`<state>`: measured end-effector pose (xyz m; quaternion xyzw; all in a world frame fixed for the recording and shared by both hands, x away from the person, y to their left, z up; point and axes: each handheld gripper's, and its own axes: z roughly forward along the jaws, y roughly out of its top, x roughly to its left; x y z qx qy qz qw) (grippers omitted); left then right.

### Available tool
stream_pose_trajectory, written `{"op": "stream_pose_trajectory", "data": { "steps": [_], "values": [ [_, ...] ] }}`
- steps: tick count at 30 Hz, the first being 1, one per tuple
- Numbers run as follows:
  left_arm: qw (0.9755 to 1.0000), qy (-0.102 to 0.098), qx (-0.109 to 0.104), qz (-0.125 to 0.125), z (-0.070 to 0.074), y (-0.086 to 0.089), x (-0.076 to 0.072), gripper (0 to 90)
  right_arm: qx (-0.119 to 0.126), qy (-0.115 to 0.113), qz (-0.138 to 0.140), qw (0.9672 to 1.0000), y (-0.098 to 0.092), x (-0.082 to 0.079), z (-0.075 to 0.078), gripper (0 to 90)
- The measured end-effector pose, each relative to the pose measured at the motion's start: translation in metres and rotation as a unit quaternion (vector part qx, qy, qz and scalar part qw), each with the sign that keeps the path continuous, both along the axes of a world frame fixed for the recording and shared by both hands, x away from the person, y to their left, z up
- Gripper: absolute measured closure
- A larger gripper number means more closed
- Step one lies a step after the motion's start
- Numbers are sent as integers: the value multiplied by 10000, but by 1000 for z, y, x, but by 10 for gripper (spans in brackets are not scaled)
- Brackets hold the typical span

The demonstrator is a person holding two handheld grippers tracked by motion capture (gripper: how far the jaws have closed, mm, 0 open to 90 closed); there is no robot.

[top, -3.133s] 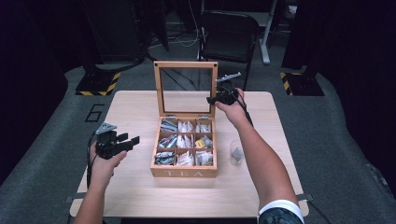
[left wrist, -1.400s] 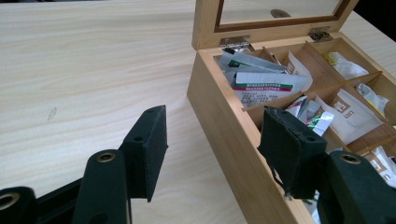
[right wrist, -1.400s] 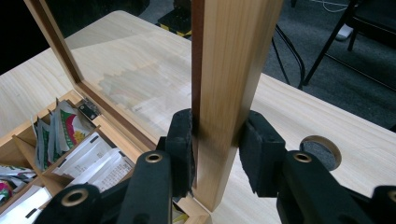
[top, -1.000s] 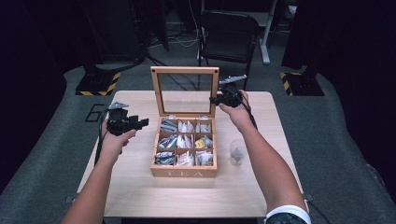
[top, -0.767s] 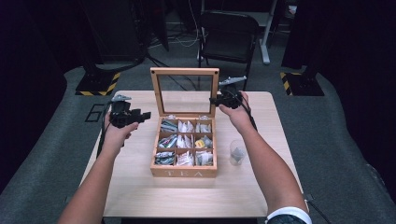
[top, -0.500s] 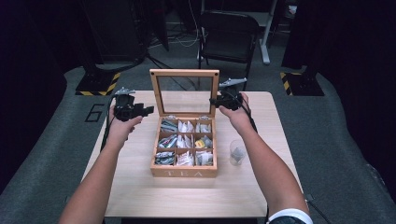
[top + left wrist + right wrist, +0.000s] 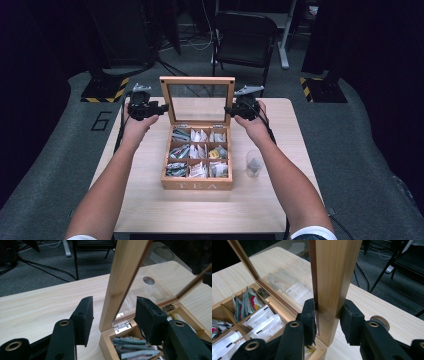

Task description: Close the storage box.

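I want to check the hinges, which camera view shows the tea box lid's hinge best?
The left gripper view: the hinge sits close and bright at the lid base. The right gripper view shows another hinge, darker; the high view shows both tiny.

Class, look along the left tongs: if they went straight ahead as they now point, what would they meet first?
Most likely the lid's wooden side rail, standing between the open left tongs, untouched so far.

Table (image 7: 150,200) (pale wood): tea box (image 7: 197,185), glass (image 7: 253,162)
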<state>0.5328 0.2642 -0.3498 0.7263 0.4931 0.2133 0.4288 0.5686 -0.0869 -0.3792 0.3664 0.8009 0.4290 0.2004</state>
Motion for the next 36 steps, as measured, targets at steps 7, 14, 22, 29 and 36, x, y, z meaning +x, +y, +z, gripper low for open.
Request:
{"op": "stream_pose_trajectory", "data": {
  "steps": [7, 14, 22, 29, 36],
  "values": [
    [9999, -114, -1, 63, 6, -4, 9, 510, 4, 1, 2, 10000, 0, -1, 0, 657],
    [9998, -186, 14, -19, 9, -11, 11, 568, 34, 14, -26, 10000, 0, -2, -1, 657],
    [9997, -183, 179, -57, 11, -14, 10, 643, 41, -13, -4, 10000, -1, -1, -1, 643],
    [9997, -203, 160, -57, 11, -14, 7, 644, 295, -35, -112, 9995, -3, -8, 10, 568],
    [9998, -192, 80, -57, 9, -13, 3, 642, 377, 42, -119, 9992, -6, -17, 24, 562]
  ]
}}
